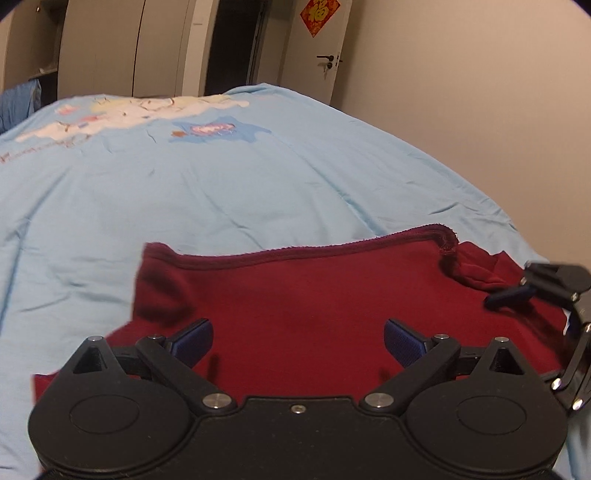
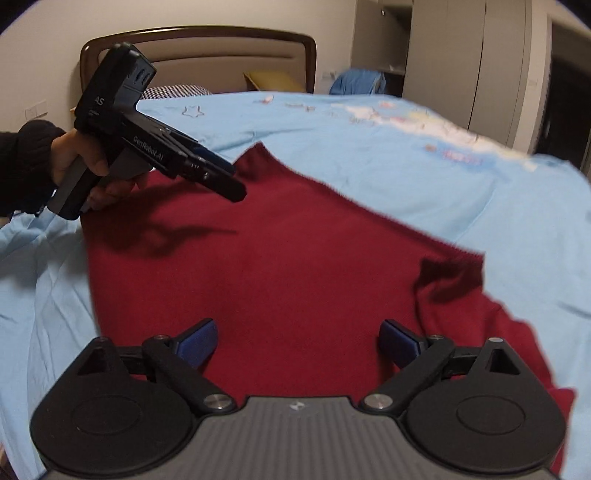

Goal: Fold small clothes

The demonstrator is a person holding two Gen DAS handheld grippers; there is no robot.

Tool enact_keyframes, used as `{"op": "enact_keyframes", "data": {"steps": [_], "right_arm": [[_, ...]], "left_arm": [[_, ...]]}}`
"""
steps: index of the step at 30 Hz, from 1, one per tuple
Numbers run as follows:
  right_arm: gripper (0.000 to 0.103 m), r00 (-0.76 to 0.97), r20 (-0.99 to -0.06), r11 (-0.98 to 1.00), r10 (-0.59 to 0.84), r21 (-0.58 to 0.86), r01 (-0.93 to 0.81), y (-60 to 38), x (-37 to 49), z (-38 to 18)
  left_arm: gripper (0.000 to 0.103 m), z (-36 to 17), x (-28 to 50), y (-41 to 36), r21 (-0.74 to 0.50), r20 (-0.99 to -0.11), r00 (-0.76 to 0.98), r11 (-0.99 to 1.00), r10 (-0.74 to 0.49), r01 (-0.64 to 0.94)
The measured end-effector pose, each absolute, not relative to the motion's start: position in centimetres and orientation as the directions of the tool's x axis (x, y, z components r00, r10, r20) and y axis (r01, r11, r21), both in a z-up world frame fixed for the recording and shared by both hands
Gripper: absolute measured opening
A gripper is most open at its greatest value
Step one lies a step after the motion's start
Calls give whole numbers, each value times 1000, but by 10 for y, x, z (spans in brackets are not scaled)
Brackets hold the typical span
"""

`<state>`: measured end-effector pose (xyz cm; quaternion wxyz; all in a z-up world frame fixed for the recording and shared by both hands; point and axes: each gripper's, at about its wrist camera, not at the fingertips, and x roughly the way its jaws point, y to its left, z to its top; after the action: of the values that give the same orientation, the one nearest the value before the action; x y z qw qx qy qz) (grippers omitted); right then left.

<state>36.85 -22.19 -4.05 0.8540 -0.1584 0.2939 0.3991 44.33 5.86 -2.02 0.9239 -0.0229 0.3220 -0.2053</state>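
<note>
So there's a dark red garment (image 2: 280, 266) spread out on the bed, lying on a light blue sheet (image 1: 221, 192) with cartoon prints up at the far end. It's mostly flat, though the hem (image 1: 332, 249) along the far edge is rolled up a bit and the right corner is bunched.

The left gripper (image 1: 298, 341) is hanging just over the near part of the red cloth, jaws spread wide, blue pads (image 1: 194, 341) with nothing between them. From the other camera you can see the person's hand (image 2: 85, 162) wrapped round its grip, black sleeve (image 2: 22, 162) behind, and it throws a shadow on the fabric.

The right gripper (image 2: 297, 343) is over the near right part of the garment, also gaping wide and empty. It pokes into the left camera's view at the right edge, over the bunched corner.

Further back: a headboard (image 2: 199, 48), wardrobe doors (image 1: 110, 48), and a door (image 1: 317, 51) with a red decoration (image 1: 319, 14) on it.
</note>
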Motion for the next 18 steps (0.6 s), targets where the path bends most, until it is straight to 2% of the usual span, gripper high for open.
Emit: {"op": "enact_keyframes", "data": {"steps": [2, 5, 9, 12, 14, 18], "right_arm": [[97, 514, -614, 661, 599, 17, -750, -229, 382, -44], [97, 617, -569, 770, 543, 44, -637, -248, 402, -43], [97, 759, -482, 895, 437, 154, -418, -292, 421, -43], [97, 818, -468, 941, 336, 210, -266, -320, 430, -48], [97, 814, -478, 938, 330, 264, -225, -334, 433, -53], [98, 846, -461, 957, 269, 223, -183, -337, 423, -48]], "left_arm": [[99, -28, 452, 57, -173, -589, 719, 927, -369, 334], [99, -44, 459, 66, -193, -595, 737, 947, -320, 256], [99, -57, 455, 83, -291, -534, 767, 929, -356, 229], [100, -59, 452, 80, -273, -523, 778, 933, -348, 234], [102, -61, 453, 75, -250, -528, 778, 938, -340, 240], [102, -64, 452, 68, -204, -537, 782, 948, -316, 243]]}}
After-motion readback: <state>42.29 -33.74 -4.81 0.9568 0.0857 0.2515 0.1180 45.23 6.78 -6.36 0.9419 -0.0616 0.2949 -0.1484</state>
